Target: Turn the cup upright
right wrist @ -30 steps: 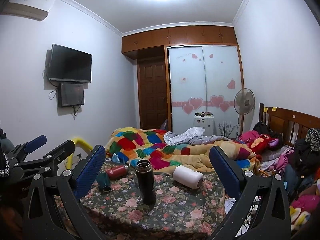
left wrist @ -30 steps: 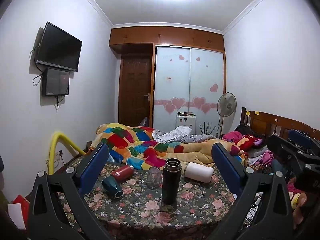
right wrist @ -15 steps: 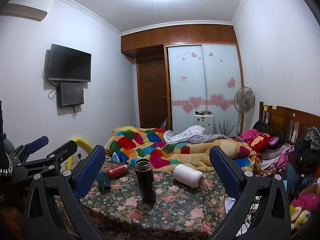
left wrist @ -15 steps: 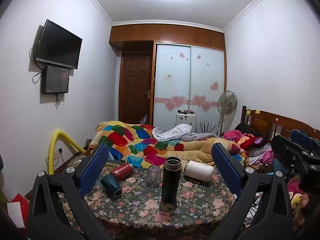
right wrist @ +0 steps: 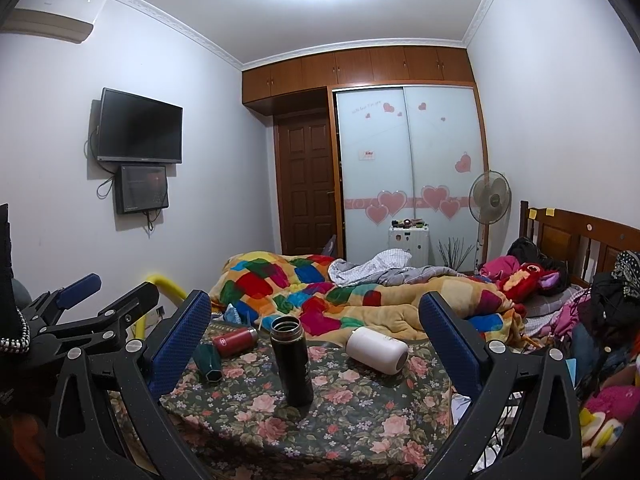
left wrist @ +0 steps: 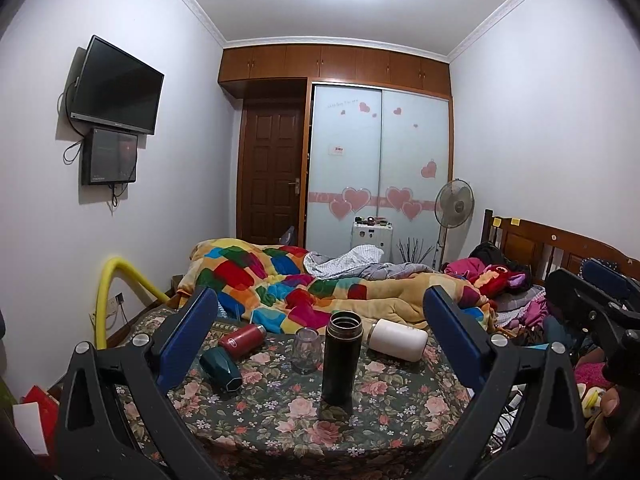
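A black flask (left wrist: 340, 358) (right wrist: 291, 361) stands upright with its mouth open, mid-table. A white cup (left wrist: 398, 339) (right wrist: 377, 350), a red cup (left wrist: 241, 340) (right wrist: 234, 340) and a dark green cup (left wrist: 222, 367) (right wrist: 208, 361) lie on their sides. A clear glass (left wrist: 307, 350) stands mouth-down behind the flask. My left gripper (left wrist: 320, 344) is open and empty, back from the table's near edge. My right gripper (right wrist: 316, 344) is open and empty too, beside it on the right.
The table has a dark floral cloth (left wrist: 280, 412) (right wrist: 344, 412). A bed with a patchwork quilt (left wrist: 280, 280) lies right behind it. A yellow tube (left wrist: 120, 280) stands at the left wall. Clothes and toys (right wrist: 592, 320) pile up at the right.
Both views have tilted slightly; the table and cups keep their places. Both grippers stay open.
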